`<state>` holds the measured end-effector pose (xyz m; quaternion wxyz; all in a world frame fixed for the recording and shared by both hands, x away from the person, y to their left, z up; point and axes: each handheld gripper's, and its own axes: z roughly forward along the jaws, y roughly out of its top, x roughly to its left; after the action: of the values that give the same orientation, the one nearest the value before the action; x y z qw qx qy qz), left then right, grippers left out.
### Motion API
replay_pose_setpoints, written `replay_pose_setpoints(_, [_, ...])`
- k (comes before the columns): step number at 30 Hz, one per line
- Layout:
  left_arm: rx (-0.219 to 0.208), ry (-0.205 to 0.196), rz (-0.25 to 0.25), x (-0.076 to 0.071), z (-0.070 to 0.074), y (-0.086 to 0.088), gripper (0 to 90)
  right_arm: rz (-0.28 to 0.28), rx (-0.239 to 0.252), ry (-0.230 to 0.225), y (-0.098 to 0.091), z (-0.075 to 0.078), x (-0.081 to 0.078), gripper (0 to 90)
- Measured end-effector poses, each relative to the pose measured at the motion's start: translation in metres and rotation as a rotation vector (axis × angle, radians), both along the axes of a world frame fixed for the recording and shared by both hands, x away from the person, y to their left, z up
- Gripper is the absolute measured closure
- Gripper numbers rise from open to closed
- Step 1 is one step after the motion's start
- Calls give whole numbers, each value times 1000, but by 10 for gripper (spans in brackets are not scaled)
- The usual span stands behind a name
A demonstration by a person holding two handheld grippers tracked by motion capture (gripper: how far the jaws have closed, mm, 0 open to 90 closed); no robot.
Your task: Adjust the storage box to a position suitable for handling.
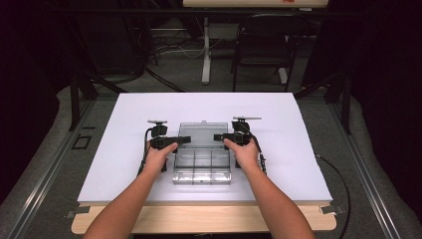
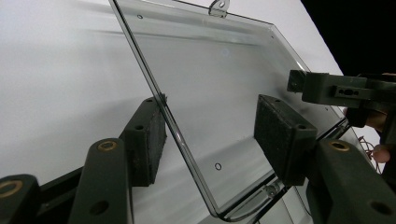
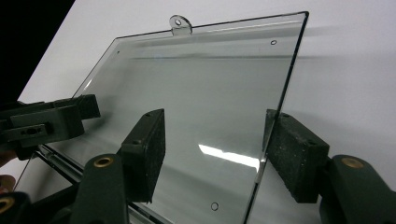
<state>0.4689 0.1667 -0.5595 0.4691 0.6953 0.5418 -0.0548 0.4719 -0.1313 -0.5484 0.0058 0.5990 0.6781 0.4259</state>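
white table (image 1: 124, 149) | clear box lid (image 1: 201, 133) raised | left gripper (image 1: 183, 141), right gripper (image 1: 220, 137) straddle edges, unclamped

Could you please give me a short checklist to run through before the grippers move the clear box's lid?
1. Lid open, its edges free: ok.
2. Left gripper straddles the lid's side edge, jaws apart: ok.
3. Right gripper straddles the opposite edge, jaws apart: ok.
4. Pads pressing on the lid: cannot tell.
5. Box flat on the table: ok.
6. Compartment contents: cannot tell.
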Motion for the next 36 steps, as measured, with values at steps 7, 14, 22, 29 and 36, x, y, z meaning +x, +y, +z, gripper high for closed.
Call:
replay_pose_setpoints(7, [-11, 16, 9, 0, -1, 0, 441, 2, -1, 23, -1, -1, 0, 391])
replay_pose_setpoints(14, [-11, 22, 11, 0, -2, 0, 434, -4, 14, 39, -1, -3, 1, 387])
replay_pose_setpoints(22, [-12, 25, 16, 0, -3, 0, 428, -5, 20, 48, -1, -3, 1, 383])
replay_pose_setpoints(29, [-12, 28, 17, 0, -3, 0, 422, -7, 22, 61, -2, -4, 2, 381])
replay_pose_setpoints(36, [-7, 28, 12, 0, -3, 0, 420, -9, 23, 62, -1, -4, 2, 381])
